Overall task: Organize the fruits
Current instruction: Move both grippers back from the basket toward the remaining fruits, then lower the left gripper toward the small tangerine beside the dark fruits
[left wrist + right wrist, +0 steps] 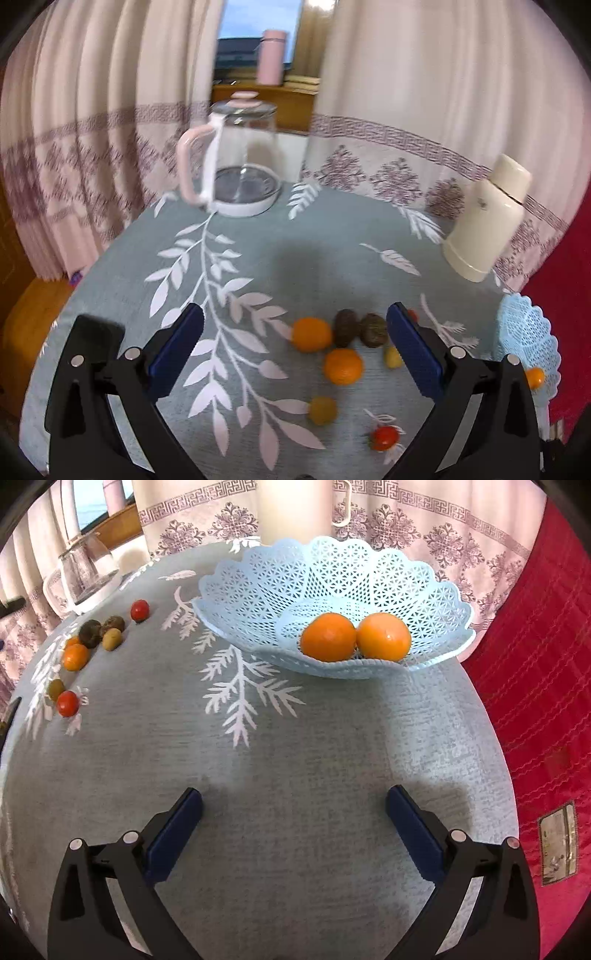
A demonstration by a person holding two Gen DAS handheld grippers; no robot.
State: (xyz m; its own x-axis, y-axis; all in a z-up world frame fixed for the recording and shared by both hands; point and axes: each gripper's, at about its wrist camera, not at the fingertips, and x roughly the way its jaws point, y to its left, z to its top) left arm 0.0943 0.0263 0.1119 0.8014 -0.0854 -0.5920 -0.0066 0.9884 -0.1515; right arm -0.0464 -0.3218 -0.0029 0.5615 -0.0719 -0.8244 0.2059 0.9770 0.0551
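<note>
A light blue lace basket (258, 590) holds two oranges (328, 637), (384, 636); its edge shows at the right of the left wrist view (524, 332). Loose fruit lies on the table: two oranges (311, 334), (343, 366), two brown kiwis (346, 326), (373, 329), yellow-green fruits (323, 410), (392, 357) and a red tomato (384, 437). The same group shows at the left of the right wrist view (75, 656). My left gripper (295, 347) is open above the fruit. My right gripper (294, 830) is open and empty over bare cloth, in front of the basket.
A glass kettle with a pink handle (236, 162) stands at the back of the grey leaf-patterned tablecloth (258, 266). A cream flask (484, 221) stands at the back right. Curtains hang behind. A red cloth (535, 701) lies off the table's right edge.
</note>
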